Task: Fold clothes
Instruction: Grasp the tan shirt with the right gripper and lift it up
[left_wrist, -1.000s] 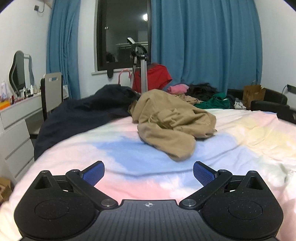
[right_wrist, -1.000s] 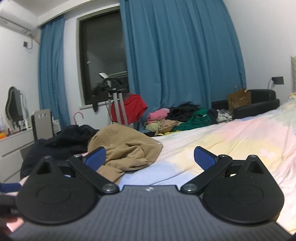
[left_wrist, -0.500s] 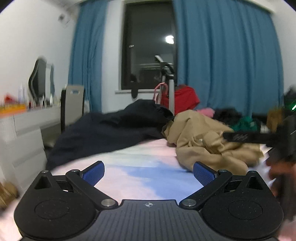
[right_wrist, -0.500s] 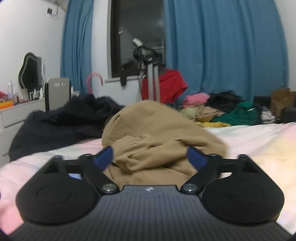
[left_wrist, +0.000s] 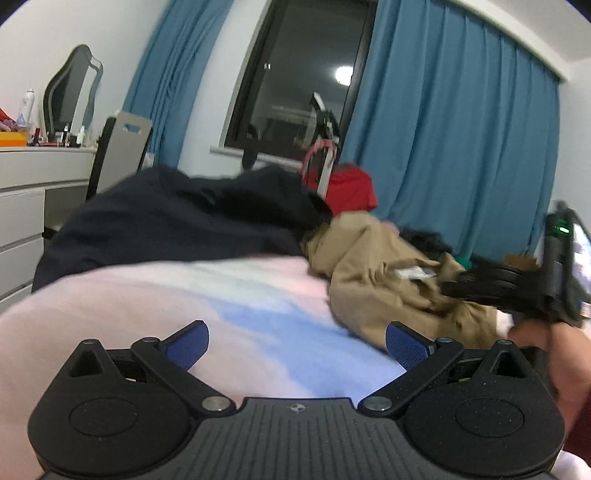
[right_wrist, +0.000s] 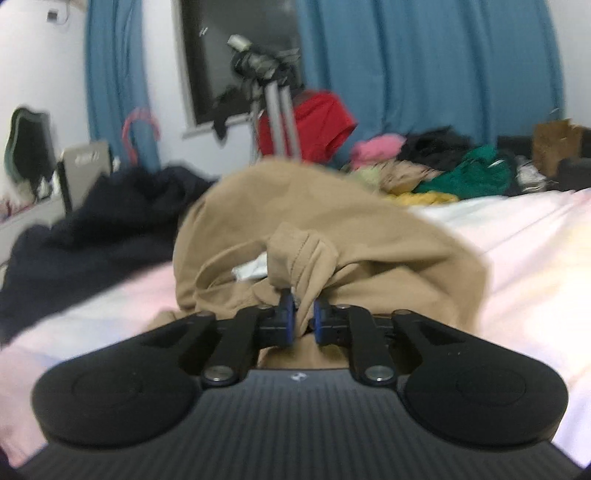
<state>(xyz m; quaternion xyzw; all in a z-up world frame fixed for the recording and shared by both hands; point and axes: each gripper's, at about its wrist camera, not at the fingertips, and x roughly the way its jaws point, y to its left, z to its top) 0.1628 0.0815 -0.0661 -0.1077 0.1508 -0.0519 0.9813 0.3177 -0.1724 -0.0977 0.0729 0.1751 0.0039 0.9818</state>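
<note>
tan garment (right_wrist: 332, 225) | right tool (right_wrist: 303, 325) pinching fold | left tool (left_wrist: 297, 343) spread

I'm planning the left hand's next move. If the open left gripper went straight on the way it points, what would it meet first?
Probably the bedsheet, which fills the gap ahead of the left gripper; beyond it lies the dark navy garment. The tan garment sits off to the right. Depth is unclear.

On the bed (left_wrist: 155, 295) ahead of me, the crumpled garment (right_wrist: 332, 221) lies right of the dark jacket (left_wrist: 177, 225). My right gripper (right_wrist: 302, 317) sits at its near edge; my left gripper (left_wrist: 295, 343) is left of it, apart. A clothes pile (right_wrist: 443, 166) lies behind.
</note>
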